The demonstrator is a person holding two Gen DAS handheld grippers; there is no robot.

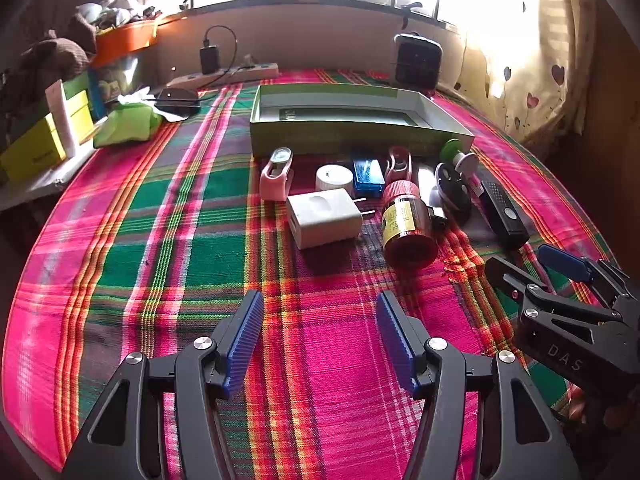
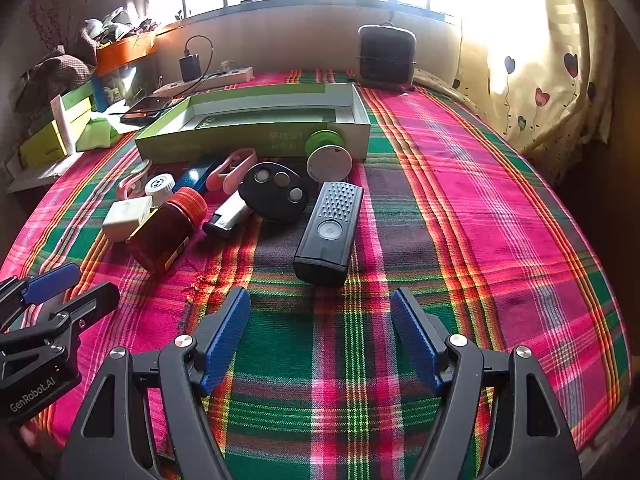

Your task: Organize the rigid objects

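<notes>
While both my claws hover over the plaid cloth [image 2: 460,184], this is how things lie.

Left claw: my left gripper [image 1: 320,336] is spread apart, nothing between its blue pads, over bare cloth at the near edge.
Right claw: my right gripper [image 2: 320,332] is also spread wide and empty, just short of the black remote.
Box: the green open box [image 2: 256,136] sits toward the far edge, its long axis running across the cloth; its inside looks bare, though the far floor is partly hidden by the near wall.
Black remote: the black remote [image 2: 330,230] lies flat, long axis running away from me, near end toward my right claw.
Red bottle: the red bottle [image 1: 406,224] lies on its side, cap pointing toward the box, bottom toward me.
White charger: the white charger [image 1: 322,218] rests beside the bottle, prongs pointing at it.
Key fob: the black oval fob [image 2: 274,192] lies between bottle and remote, partly over a lighter [image 2: 226,218].
Green spool: the green-and-white spool [image 2: 328,154] touches the box's near wall.
Hard to make out: the pink clips [image 1: 276,176], a blue item [image 1: 368,176] and a white cap [image 1: 334,178] crowd together; window glare washes out the far sill.
</notes>
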